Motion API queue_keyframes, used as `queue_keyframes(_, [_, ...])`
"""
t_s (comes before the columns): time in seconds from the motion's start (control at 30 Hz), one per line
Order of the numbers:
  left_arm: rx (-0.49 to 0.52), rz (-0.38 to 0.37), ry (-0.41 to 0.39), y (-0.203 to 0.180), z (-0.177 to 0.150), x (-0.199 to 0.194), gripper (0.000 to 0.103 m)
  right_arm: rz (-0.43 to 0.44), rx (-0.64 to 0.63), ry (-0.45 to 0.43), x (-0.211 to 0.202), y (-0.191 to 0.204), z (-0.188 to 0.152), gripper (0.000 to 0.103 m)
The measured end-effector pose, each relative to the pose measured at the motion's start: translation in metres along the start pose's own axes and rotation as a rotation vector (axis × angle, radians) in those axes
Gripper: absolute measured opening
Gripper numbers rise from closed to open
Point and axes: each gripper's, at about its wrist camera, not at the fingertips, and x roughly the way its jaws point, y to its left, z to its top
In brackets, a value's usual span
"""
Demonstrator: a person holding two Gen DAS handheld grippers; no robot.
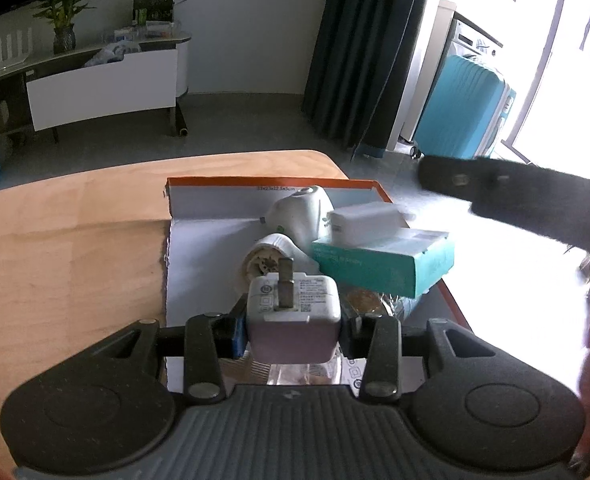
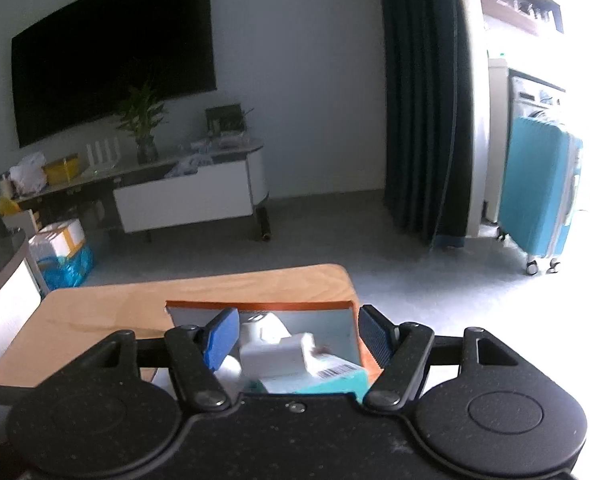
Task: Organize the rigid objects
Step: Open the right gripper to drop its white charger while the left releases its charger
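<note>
Gripping the white charger point(image 1: 294, 312) over the orange-rimmed box point(image 1: 271, 182), the left gripper point(image 1: 294, 330) should lower it onto bare floor beside the teal carton point(image 1: 387, 262). The right gripper point(image 2: 297, 338) hovers released above.

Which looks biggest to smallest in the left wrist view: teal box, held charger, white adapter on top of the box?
1. teal box
2. held charger, clamped in the left gripper; nearest the lens, so it looks inflated and its true rank is unsure
3. white adapter, resting on the box
</note>
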Motion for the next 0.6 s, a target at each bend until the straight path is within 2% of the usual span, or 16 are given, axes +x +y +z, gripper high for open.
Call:
queue_keyframes(0.27, [-0.006, -0.022, 0.001, -0.003, 0.002, 0.003, 0.042, -0.019, 0.05, -0.054, -0.034, -0.012, -0.002, 0.081])
queue_keyframes(0.33, [-0.024, -0.03, -0.007, -0.002, 0.003, 0.004, 0.047, -0.026, 0.046, -0.063, -0.039, -0.011, -0.002, 0.081])
queue_keyframes(0.4, [-0.03, -0.04, -0.009, -0.003, 0.003, 0.004, 0.06, -0.024, 0.054, -0.062, -0.043, -0.012, -0.004, 0.081])
queue_keyframes(0.6, [-0.036, -0.031, -0.014, 0.001, 0.002, -0.007, 0.073, -0.018, 0.066, -0.063, -0.053, -0.011, -0.008, 0.081])
